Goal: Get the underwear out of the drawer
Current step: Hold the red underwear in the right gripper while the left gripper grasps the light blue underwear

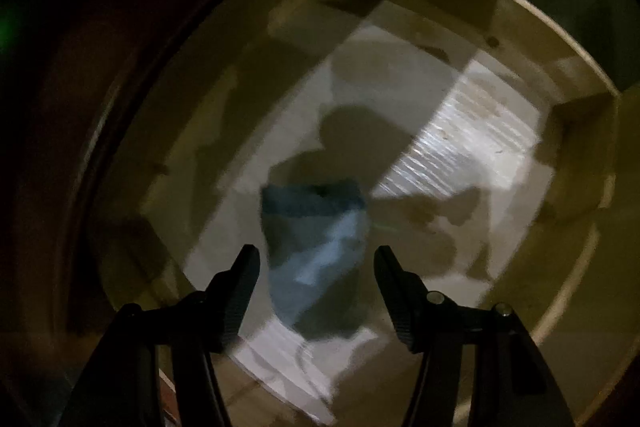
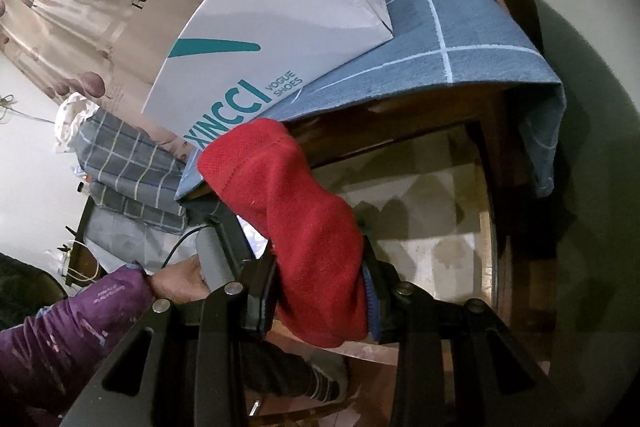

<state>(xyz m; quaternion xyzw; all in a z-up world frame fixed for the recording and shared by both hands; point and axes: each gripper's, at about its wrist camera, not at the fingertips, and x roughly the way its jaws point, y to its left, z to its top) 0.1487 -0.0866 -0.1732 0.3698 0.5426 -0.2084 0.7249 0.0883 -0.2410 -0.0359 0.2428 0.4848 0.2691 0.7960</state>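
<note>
Blue underwear (image 1: 316,259) lies lengthwise, waistband far, between open left hand-held gripper (image 1: 316,255) fingers.

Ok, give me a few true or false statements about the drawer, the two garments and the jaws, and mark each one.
1. The right gripper is shut on the red garment. True.
2. The left gripper has its jaws clamped on the blue garment. False: the jaws stand open, either side of it, with no visible contact.
3. The blue garment lies on the drawer floor. True.
4. The shoe box sits inside the drawer. False: it sits on the blue checked cloth above the drawer.
5. The person's sleeve is green. False: it is purple.
</note>
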